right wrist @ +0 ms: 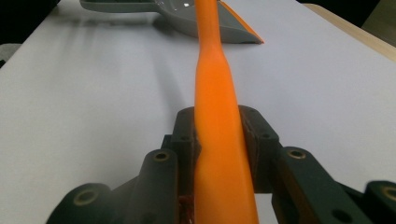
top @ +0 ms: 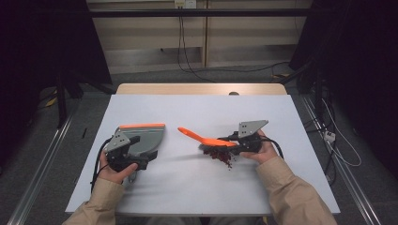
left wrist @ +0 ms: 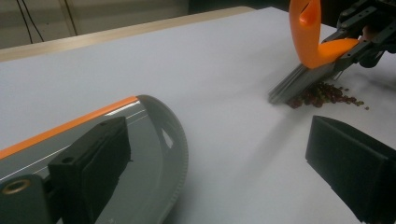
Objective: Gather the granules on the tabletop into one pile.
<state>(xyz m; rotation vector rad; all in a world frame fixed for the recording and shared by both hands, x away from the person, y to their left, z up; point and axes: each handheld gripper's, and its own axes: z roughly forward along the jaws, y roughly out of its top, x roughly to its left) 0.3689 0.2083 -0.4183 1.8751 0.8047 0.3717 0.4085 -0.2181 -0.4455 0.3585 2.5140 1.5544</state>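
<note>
On the white tabletop (top: 187, 187), the left gripper (top: 141, 162) appears clamped on the grey dustpan (top: 148, 137), and the right gripper (top: 233, 142) is closed on the orange brush (top: 206, 138). Its bristles rest on the dark red crumbs (top: 221, 155), well apart from the dustpan, so sweeping looks barely begun; next, the brush must push them leftward to its orange lip.

Glossy orange plastic brush (right wrist: 219, 135) clamped in my right gripper (right wrist: 219, 140); beyond it, smooth grey plastic dustpan (top: 148, 136) on the matt white tabletop (top: 197, 187).

No legible txt, far as visible.
</note>
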